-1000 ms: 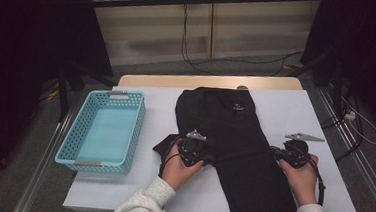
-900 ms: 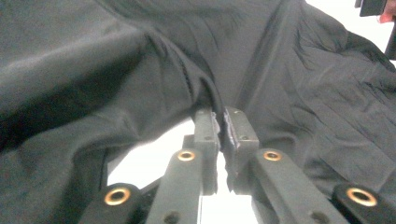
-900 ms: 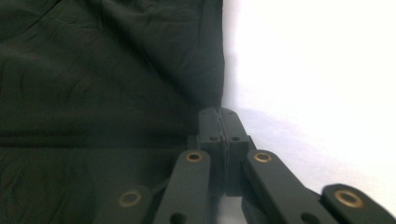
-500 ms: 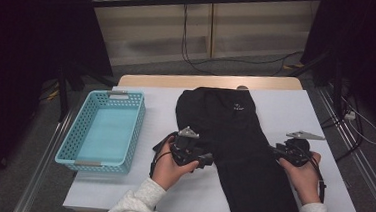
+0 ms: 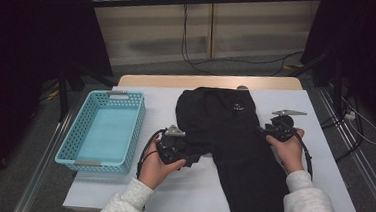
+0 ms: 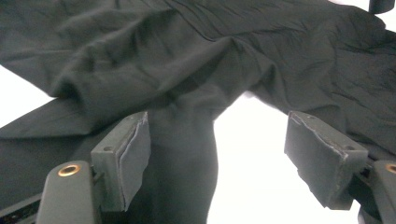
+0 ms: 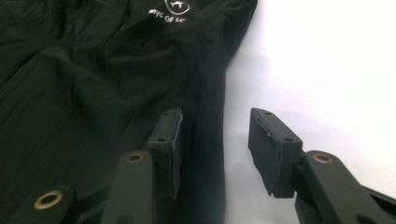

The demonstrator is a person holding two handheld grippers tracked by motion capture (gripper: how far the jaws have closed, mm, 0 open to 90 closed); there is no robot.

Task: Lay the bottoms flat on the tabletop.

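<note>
A black garment (image 5: pixel 234 134) with a small white logo (image 5: pixel 237 108) lies lengthwise on the white table (image 5: pixel 189 196). My left gripper (image 5: pixel 190 159) is at the garment's left edge and points right. Its jaws have just been opening and stand wide in the left gripper view (image 6: pixel 219 121). A loose fold of the black cloth (image 6: pixel 187 60) runs between them, near the left pad (image 6: pixel 133 154), unpressed. My right gripper (image 5: pixel 266 130) is at the garment's right edge. Its jaws (image 7: pixel 215 116) have also just been opening. The garment's edge (image 7: pixel 93 70) lies by the left pad, not clamped.
A light blue plastic basket (image 5: pixel 135 127) stands on the table's left part, a hand's width from my left gripper. Bare white table lies right of the garment. Beyond the table's far edge, cables lie on the floor.
Both grippers have opened and let go of the cloth. My left hand has drawn back to the left. My right hand has moved farther up the garment's right edge.
</note>
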